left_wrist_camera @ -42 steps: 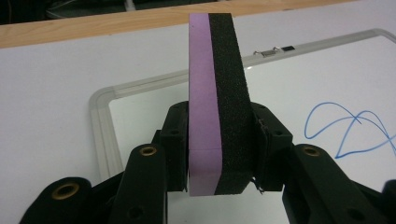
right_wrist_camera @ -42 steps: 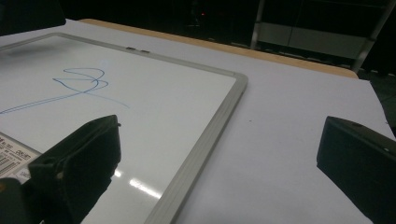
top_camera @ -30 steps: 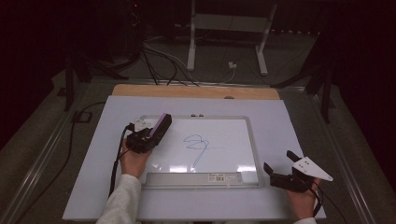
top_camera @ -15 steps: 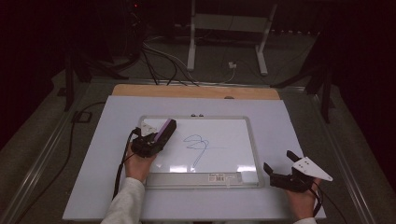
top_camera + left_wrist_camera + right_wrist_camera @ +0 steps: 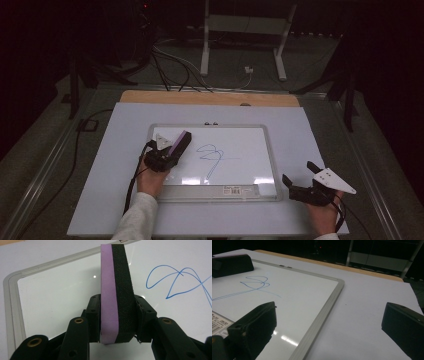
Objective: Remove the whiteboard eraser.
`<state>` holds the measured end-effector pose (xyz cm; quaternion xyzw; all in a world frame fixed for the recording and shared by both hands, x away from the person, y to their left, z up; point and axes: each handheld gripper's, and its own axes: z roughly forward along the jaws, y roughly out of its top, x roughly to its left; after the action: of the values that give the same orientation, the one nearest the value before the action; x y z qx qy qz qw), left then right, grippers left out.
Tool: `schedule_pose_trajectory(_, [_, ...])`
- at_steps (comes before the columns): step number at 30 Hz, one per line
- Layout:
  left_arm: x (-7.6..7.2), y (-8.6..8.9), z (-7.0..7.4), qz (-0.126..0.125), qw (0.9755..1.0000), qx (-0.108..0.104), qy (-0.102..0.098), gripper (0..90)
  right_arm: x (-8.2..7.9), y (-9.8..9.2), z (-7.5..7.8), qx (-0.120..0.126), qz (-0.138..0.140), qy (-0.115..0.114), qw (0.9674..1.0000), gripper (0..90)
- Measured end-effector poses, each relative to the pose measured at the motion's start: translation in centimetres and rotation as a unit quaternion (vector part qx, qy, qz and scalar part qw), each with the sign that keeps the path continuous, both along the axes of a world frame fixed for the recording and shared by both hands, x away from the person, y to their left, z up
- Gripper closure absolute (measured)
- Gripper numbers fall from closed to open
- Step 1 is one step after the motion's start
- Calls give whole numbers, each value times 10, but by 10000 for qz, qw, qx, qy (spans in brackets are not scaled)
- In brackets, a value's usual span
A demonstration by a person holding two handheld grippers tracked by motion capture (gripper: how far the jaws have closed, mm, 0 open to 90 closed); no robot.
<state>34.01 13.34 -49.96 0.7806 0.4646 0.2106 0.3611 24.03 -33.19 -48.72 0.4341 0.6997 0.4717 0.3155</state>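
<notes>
A whiteboard [image 5: 215,126] with a grey frame lies on the white table, and a blue scribble [image 5: 212,155] sits at its middle. My left gripper [image 5: 172,150] hovers over the board's left part, shut on a purple and black foam eraser [image 5: 179,143] that points towards the scribble. In the left gripper view the eraser [image 5: 116,290] stands on edge between the jaws of the left gripper [image 5: 116,300], with the scribble [image 5: 175,282] to its right. My right gripper [image 5: 298,172] rests open by the board's front right corner, nothing between its fingers.
The white table sheet [image 5: 110,165] has free margins left and right of the board. A barcode label [image 5: 235,189] sits on the board's front rim. A wooden strip [image 5: 210,98] edges the far side, with cables and a stand's legs [image 5: 205,50] on the floor beyond.
My left gripper has slid a little to the right over the board with the eraser, closer to the scribble. The right gripper has stayed where it was.
</notes>
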Motion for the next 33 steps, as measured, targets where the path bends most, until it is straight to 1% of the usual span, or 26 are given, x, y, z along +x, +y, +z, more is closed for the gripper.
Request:
schedule_pose_trajectory(2, [0, 0, 0, -11, 10000, -28, 1, 626, 0, 0, 0, 2, -4, 8, 10000, 0])
schedule_pose_trajectory(5, [-1, -1, 0, -70, 10000, -65, 4, 581, 0, 0, 0, -1, 3, 14, 10000, 0])
schedule_pose_trajectory(8, [-2, -2, 1, -143, 9998, -71, -88, 528, 0, 0, 0, -2, 9, 31, 10000, 0])
schedule_pose_trajectory(10, [-3, -3, 3, -161, 9997, -133, -154, 507, 0, 1, 0, -5, 11, 35, 10000, 0])
schedule_pose_trajectory(12, [-3, -3, 4, -161, 9996, -137, -189, 504, 1, 1, -1, -12, 18, 36, 10000, 0])
schedule_pose_trajectory(15, [-5, -5, 4, -184, 9995, -41, -246, 517, 1, 1, -1, -19, 21, 35, 10000, 0])
schedule_pose_trajectory(17, [-7, -7, 4, -177, 9992, 135, -334, 581, 1, 1, -1, -24, 22, 46, 10000, 0])
schedule_pose_trajectory(18, [-7, -8, 4, -175, 9991, 169, -358, 599, 1, 1, -1, -25, 19, 50, 10000, 0])
schedule_pose_trajectory(19, [-8, -8, 4, -216, 9990, 147, -362, 610, 1, 1, -1, -26, 21, 49, 10000, 0])
schedule_pose_trajectory(20, [-8, -10, 5, -268, 9987, 175, -391, 625, 1, 1, -1, -28, 22, 47, 10000, 0])
schedule_pose_trajectory(22, [-11, -15, 5, -336, 9975, 373, -487, 639, 1, 2, -1, -31, 22, 49, 10000, 0])
schedule_pose_trajectory(25, [-12, -24, 7, -445, 9958, 592, -537, 638, 1, 2, -1, -33, 23, 50, 10000, 0])
schedule_pose_trajectory(26, [-13, -26, 7, -501, 9956, 605, -512, 636, 1, 2, -1, -31, 25, 52, 10000, 0])
schedule_pose_trajectory(28, [-13, -29, 7, -602, 9960, 486, -437, 618, 1, 1, -1, -36, 23, 50, 10000, 0])
schedule_pose_trajectory(30, [-13, -31, 6, -660, 9961, 427, -402, 589, 1, 1, -1, -35, 22, 41, 10000, 0])
schedule_pose_trajectory(33, [-17, -37, 5, -772, 9941, 620, -439, 581, 0, 1, -1, -31, 15, 45, 10000, 0])
